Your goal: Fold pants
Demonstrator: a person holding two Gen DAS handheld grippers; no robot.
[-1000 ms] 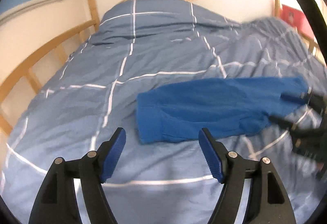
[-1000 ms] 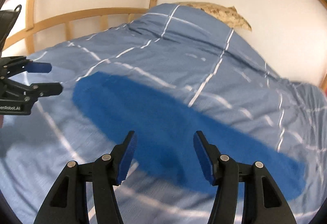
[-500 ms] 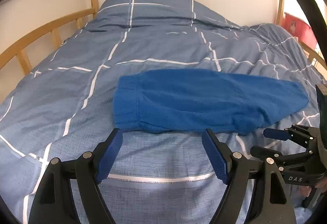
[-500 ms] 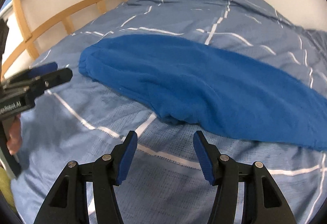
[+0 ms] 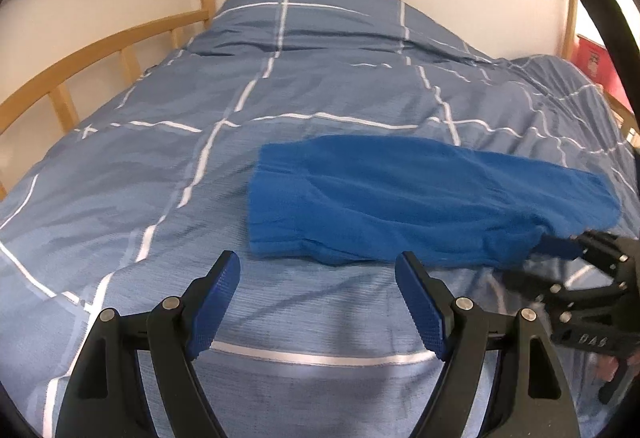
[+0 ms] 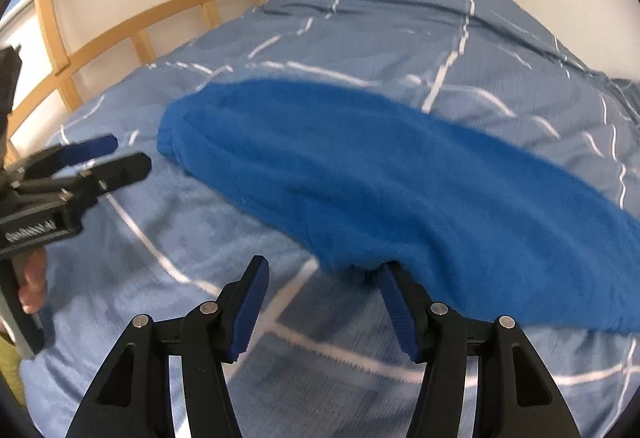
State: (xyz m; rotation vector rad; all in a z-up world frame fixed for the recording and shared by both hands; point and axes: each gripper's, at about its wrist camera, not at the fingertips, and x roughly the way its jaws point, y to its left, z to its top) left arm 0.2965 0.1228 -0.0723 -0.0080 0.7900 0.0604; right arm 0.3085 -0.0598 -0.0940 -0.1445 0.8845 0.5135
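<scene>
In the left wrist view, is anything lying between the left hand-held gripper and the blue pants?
No. Only bare duvet separates the open left hand-held gripper from the near edge of the blue pants, as the left wrist view shows.

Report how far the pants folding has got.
Done: the blue pants already lie as one long narrow strip on the checked duvet, apparently halved lengthwise. In hand: nothing gripped; the left gripper and right gripper are open at the near edge. Left: folding the strip end to end.
</scene>
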